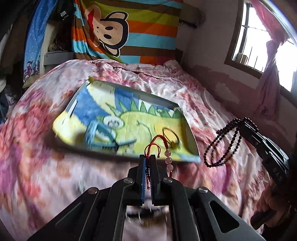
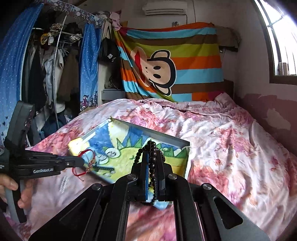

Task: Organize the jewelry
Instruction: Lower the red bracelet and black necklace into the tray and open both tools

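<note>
Left wrist view looks across a bed (image 1: 213, 103) under a pink floral quilt, and from left to right I see a blue dotted curtain (image 1: 35, 42), a striped monkey blanket (image 1: 130, 27) hanging at the head of the bed, then a barred window (image 1: 254, 40) with a pink curtain (image 1: 269, 70) tied back. On the quilt lies a shallow tray (image 1: 193, 140) lined with a blue, yellow and green cartoon towel (image 1: 104, 118). A blue item, too blurred to name, lies on the towel at the left, and a thin dark bangle (image 1: 169, 136) lies at the right end, near the tray wall. Just in front of the tray, the left gripper (image 1: 148, 166) has its jaws pressed together on a red cord bracelet (image 1: 157, 146), whose loops stick up above the tips while a string of pale beads dangles to the right. Further right, the right gripper (image 1: 246, 129) is clamped on a dark bead necklace (image 1: 222, 142), which hangs in long loops over the quilt, clear of the tray. A hand (image 1: 269, 196) grips its handle at the lower right edge.

From the right wrist, a clothes rack (image 2: 52, 61) crowded with garments fills the left, and an air conditioner (image 2: 165, 8) sits high on the back wall. The tray's near side rises between both pieces and the towel.
</note>
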The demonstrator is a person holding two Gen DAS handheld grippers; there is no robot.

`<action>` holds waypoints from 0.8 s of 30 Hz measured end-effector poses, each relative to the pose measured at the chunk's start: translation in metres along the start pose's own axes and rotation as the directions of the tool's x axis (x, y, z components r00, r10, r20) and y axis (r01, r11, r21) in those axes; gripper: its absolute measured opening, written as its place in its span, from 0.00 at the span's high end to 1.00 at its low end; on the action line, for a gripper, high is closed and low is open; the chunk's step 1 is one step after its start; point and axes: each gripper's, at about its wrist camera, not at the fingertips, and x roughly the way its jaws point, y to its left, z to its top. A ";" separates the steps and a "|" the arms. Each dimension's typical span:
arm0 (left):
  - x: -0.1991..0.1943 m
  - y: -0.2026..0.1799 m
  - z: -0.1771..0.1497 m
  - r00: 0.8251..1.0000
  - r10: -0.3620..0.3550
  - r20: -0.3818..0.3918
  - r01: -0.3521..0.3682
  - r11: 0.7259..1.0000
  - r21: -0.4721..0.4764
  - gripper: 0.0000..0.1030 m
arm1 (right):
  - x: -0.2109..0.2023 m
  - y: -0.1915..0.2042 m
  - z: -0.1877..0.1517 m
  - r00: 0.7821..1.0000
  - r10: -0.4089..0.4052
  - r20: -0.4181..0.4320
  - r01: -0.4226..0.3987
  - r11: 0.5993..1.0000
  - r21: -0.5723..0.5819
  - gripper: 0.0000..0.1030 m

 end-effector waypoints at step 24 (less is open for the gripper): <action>0.130 0.000 0.017 0.981 0.061 -0.182 -0.072 0.996 -0.053 0.96 | 0.104 -0.046 -0.078 0.932 0.139 -0.334 -0.084 0.981 0.176 0.92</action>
